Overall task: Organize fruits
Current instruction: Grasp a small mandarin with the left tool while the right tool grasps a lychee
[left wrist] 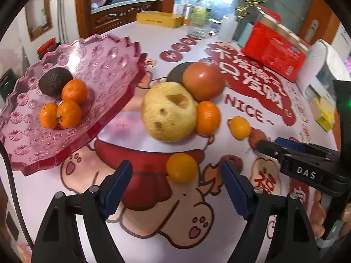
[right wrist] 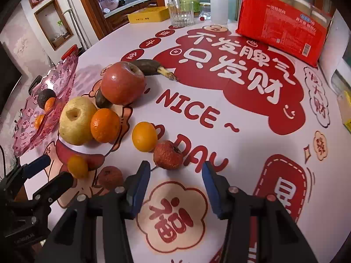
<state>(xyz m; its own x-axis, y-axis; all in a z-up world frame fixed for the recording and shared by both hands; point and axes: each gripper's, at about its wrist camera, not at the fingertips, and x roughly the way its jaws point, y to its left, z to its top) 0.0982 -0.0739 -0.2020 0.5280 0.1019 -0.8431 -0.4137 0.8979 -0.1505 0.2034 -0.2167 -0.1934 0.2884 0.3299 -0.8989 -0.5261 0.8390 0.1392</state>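
Note:
A pink fruit tray (left wrist: 105, 65) at the left holds an avocado (left wrist: 54, 81) and three tangerines (left wrist: 73, 91). On the table lie a yellow pear (left wrist: 167, 111), a red apple (left wrist: 203, 81), a tangerine (left wrist: 208, 118), a dark banana (right wrist: 151, 64) and two small oranges. My left gripper (left wrist: 177, 183) is open, with one small orange (left wrist: 181, 167) between its fingertips, untouched. My right gripper (right wrist: 175, 175) is open, just short of a reddish lychee (right wrist: 167, 154). A second lychee (right wrist: 109, 177) lies to its left, and the other small orange (right wrist: 144, 136) lies behind it.
At the back of the table stand a red package (right wrist: 283, 22), a yellow box (right wrist: 149, 14), a glass (right wrist: 181, 14), bottles (right wrist: 218, 6) and a white appliance (left wrist: 322, 65). The right gripper shows in the left wrist view (left wrist: 267, 145).

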